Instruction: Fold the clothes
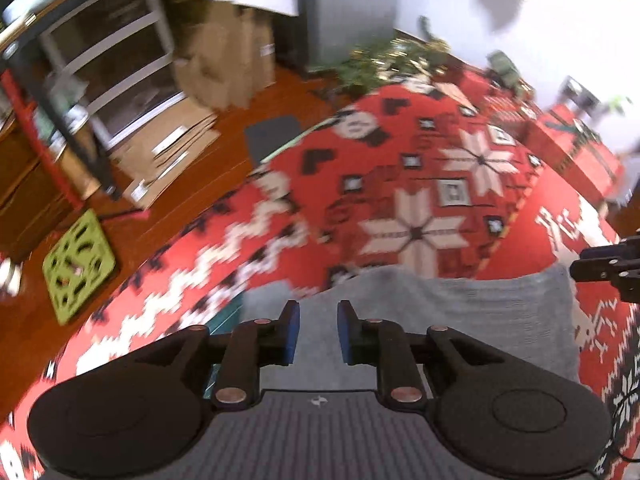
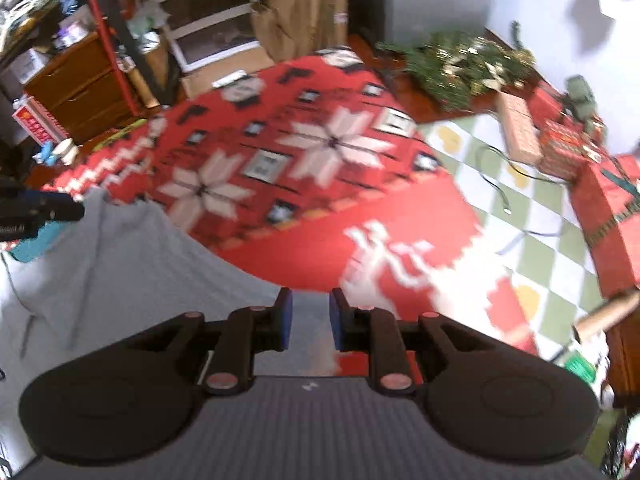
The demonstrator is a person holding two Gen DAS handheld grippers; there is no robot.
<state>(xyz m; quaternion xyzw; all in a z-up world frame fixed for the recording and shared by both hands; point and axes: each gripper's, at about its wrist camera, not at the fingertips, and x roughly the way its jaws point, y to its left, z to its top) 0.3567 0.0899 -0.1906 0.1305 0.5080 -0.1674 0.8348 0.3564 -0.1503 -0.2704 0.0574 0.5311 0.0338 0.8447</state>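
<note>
Left hand-held gripper (image 1: 318, 330): blue pads (image 1: 293, 332) stand apart with a clear gap, nothing between them. It hangs over a grey garment (image 1: 460, 312) that lies on a red patterned blanket (image 1: 400, 184). Whether the pads touch the cloth cannot be told.

Right hand-held gripper (image 2: 311, 318): pads apart likewise, nothing clamped. It sits at the garment's right edge, where grey cloth meets the blanket.

The garment spreads between the two grippers; in the right view it rises in folds toward the left gripper at the frame's left edge.

Beyond the blanket: a checkered mat (image 2: 520, 200), wrapped boxes (image 2: 560, 148), green garland (image 2: 460, 68), cardboard boxes (image 1: 228, 52) and a white shelf (image 1: 120, 52). Both views are blurred.
</note>
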